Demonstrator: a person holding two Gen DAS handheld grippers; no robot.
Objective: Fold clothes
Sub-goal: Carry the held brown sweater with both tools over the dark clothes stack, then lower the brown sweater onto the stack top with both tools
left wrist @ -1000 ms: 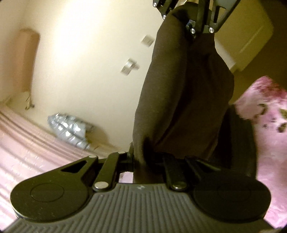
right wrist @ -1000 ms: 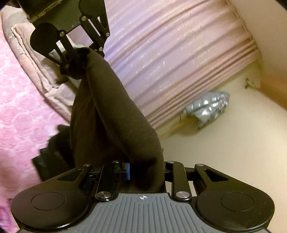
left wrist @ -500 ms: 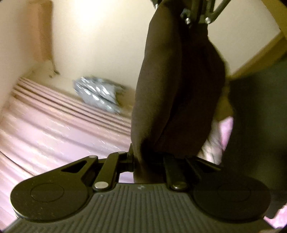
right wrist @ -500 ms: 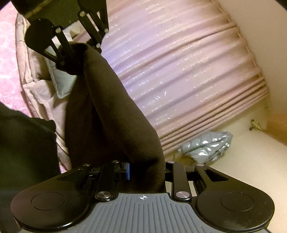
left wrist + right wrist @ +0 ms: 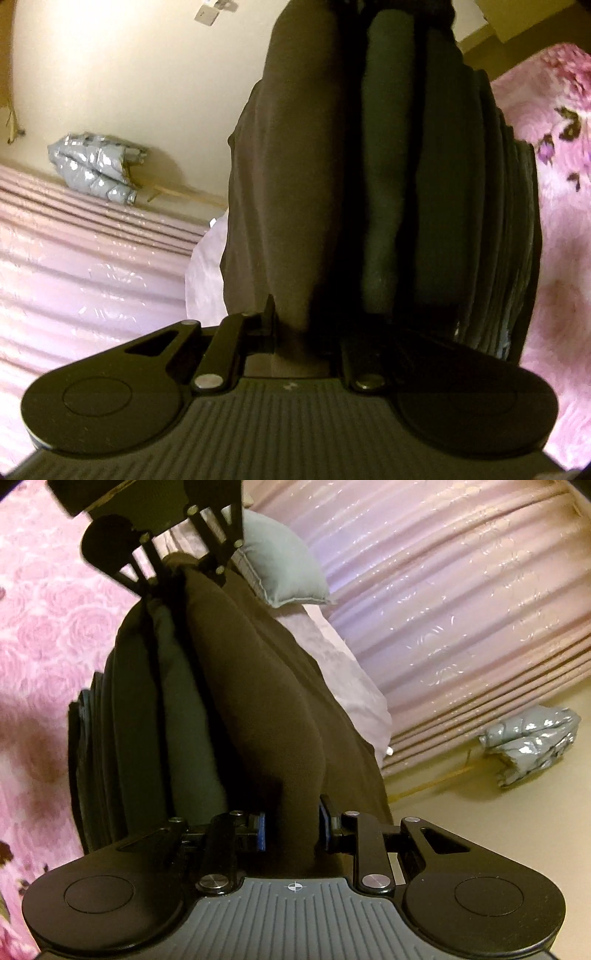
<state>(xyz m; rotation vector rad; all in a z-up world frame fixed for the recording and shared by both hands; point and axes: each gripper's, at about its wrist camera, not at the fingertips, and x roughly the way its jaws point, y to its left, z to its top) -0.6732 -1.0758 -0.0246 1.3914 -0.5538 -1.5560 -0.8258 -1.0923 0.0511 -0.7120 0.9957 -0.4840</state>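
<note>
Dark brown garment (image 5: 266, 716) — bunched, draped over bedspread.

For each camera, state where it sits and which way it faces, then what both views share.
Left wrist: sits on the left gripper, looks along its jaws, which are opening around the dark garment, toward a cream wall; no hand shows.
Right wrist: sits on the right gripper, jaws shut on the same garment, facing the left gripper opposite, the pink curtain behind; no hand shows.
Shared: the garment, curtain, silver bundle and pink floral bedspread.
</note>
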